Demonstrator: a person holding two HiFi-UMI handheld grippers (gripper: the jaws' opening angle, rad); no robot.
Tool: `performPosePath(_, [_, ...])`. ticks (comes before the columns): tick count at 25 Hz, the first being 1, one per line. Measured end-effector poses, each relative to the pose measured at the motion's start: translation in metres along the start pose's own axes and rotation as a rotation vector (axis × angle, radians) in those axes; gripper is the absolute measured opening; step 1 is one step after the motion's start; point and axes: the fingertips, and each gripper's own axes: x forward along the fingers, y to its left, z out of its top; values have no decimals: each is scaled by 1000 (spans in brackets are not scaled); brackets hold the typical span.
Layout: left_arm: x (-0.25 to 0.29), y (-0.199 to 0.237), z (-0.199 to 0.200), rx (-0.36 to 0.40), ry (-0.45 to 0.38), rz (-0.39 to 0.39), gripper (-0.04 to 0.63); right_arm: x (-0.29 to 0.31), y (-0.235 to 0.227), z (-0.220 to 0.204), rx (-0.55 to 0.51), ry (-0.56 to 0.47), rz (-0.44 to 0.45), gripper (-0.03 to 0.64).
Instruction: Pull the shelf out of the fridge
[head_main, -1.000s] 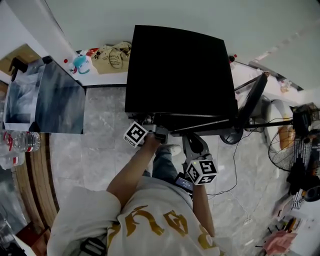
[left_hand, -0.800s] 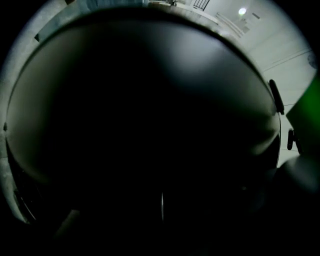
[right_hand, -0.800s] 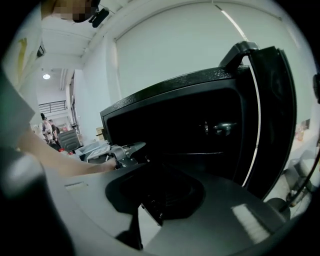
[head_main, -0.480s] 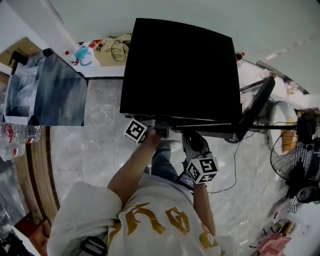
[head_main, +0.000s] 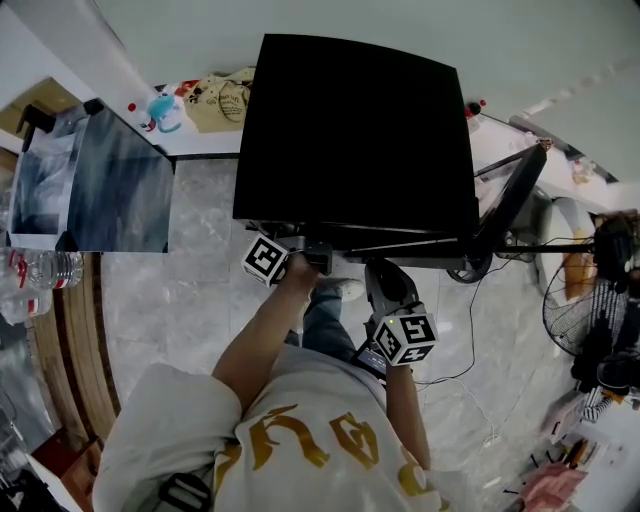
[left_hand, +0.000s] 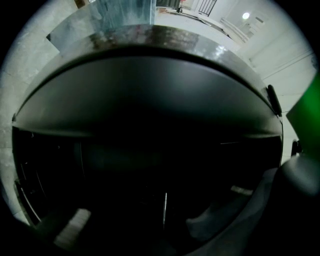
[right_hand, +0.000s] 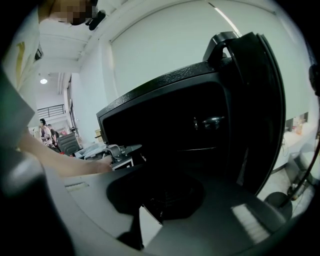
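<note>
Head view showed your left claw (head_main: 318, 260) inside the open fridge (head_main: 350, 130), jaws apart, grasping nothing visible; your right claw (head_main: 387, 282) gaped empty. The shelf was seemingly not yet out.

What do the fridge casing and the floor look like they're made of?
Fridge casing: black and matte with little glare. Its top edge shows a fine pebbled texture in the right gripper view. Probably painted sheet metal, though textured plastic can't be ruled out.
Floor: pale grey with marble-like veining and a slight sheen. Polished stone or ceramic tile, can't tell which.
</note>
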Motion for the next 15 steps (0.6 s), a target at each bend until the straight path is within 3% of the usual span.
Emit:
performPosePath(10, [-26, -6, -7, -18, 17, 10, 16, -14, 7, -2, 2, -20, 3, 60])
performPosePath(15, [-40, 6, -7, 17, 33, 38, 16, -22, 14, -5, -7, -26, 6, 57])
